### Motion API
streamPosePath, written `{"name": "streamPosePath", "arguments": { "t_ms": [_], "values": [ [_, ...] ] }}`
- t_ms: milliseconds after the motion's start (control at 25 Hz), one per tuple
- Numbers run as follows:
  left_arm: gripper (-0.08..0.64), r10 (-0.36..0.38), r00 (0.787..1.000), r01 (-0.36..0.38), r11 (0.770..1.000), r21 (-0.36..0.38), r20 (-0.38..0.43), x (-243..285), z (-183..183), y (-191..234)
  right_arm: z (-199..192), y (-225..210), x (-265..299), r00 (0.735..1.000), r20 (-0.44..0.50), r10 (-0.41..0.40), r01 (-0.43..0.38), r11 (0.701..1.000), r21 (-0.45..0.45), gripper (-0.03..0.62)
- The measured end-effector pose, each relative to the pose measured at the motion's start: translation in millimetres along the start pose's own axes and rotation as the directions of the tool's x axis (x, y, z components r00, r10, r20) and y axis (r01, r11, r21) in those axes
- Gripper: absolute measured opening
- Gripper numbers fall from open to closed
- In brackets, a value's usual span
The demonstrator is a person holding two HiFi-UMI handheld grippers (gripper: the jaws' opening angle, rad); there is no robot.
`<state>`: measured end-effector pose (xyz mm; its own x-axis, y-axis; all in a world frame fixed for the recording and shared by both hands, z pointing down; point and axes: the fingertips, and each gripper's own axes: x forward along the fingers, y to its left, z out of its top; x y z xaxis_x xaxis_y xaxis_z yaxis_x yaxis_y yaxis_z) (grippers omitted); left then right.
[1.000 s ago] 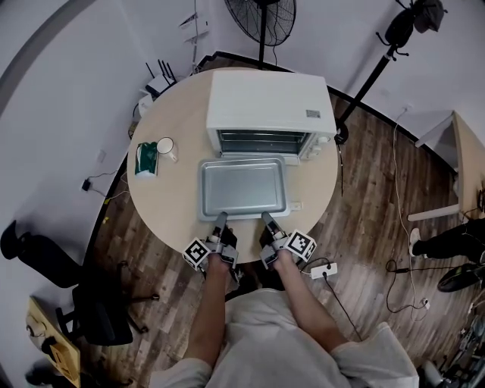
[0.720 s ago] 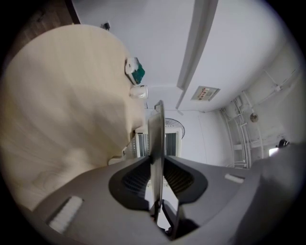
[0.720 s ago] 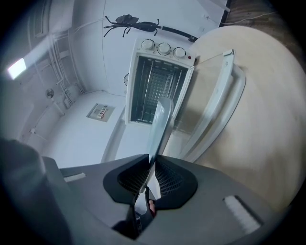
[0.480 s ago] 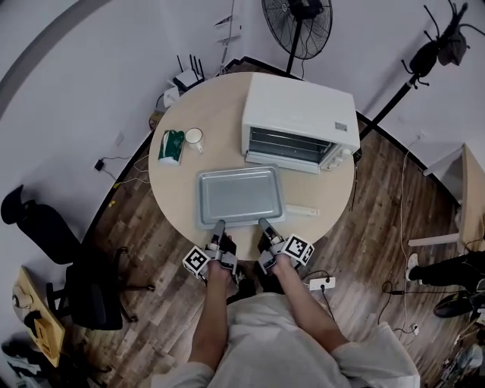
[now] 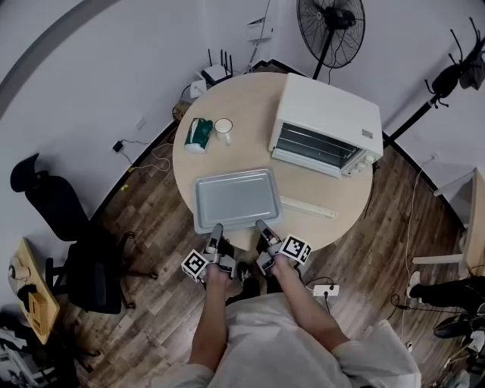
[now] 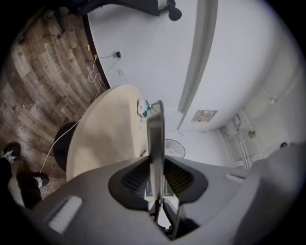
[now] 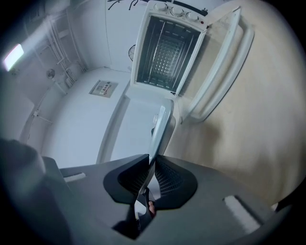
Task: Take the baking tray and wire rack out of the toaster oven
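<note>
The silver baking tray (image 5: 235, 197) lies level over the round table (image 5: 227, 155), left of and nearer than the white toaster oven (image 5: 326, 125). My left gripper (image 5: 217, 227) is shut on the tray's near rim. My right gripper (image 5: 260, 225) is shut on the same rim further right. In the left gripper view the tray (image 6: 155, 139) runs edge-on between the pads. The right gripper view shows the tray (image 7: 160, 129) clamped the same way, with the oven (image 7: 165, 52) beyond it. Its door (image 7: 222, 67) is open and the wire rack (image 7: 167, 55) is inside.
A white mug (image 5: 223, 127) and a green pack (image 5: 199, 132) sit at the table's far left. A pale long strip (image 5: 308, 206) lies in front of the oven. Around the table stand a fan (image 5: 330, 23), a black chair (image 5: 68, 250) and a power strip (image 5: 326, 289).
Both grippers have carried the tray away from the oven's mouth, to the left and toward the table's near edge. The grip on the rim has stayed.
</note>
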<state>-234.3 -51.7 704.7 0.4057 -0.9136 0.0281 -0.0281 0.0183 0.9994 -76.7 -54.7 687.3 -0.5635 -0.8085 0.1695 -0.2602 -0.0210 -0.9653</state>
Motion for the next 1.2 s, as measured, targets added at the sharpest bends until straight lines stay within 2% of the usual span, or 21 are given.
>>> {"name": "streamPosePath", "arguments": {
  "t_ms": [320,720,880,1080,1200],
  "values": [
    [0.146,0.019,0.995,-0.018,1.0,-0.009,0.099,-39.7,44.4,13.2,-49.3,3.4,33.3,0.993,-0.119,0.003,-0.004,1.0,-0.007,0.041],
    [0.15,0.091,0.976,-0.084,0.996,-0.042,0.199,-56.5,83.4,45.9,-79.5,-12.5,77.5,0.969,-0.245,-0.044,0.047,0.999,0.006,0.041],
    [0.152,0.1,0.969,-0.087,0.994,-0.064,0.226,-53.9,95.2,53.0,-85.3,-17.7,91.6,0.959,-0.277,-0.062,0.07,0.997,0.02,0.042],
    [0.152,0.135,0.961,-0.116,0.989,-0.094,0.243,-49.8,107.2,66.7,-88.5,-26.3,112.0,0.933,-0.353,-0.077,0.093,0.995,0.03,0.041],
    [0.144,0.148,0.951,-0.123,0.987,-0.106,0.272,-44.4,120.7,71.3,-94.4,-29.1,126.2,0.902,-0.424,-0.083,0.117,0.992,0.055,0.043]
  ]
}}
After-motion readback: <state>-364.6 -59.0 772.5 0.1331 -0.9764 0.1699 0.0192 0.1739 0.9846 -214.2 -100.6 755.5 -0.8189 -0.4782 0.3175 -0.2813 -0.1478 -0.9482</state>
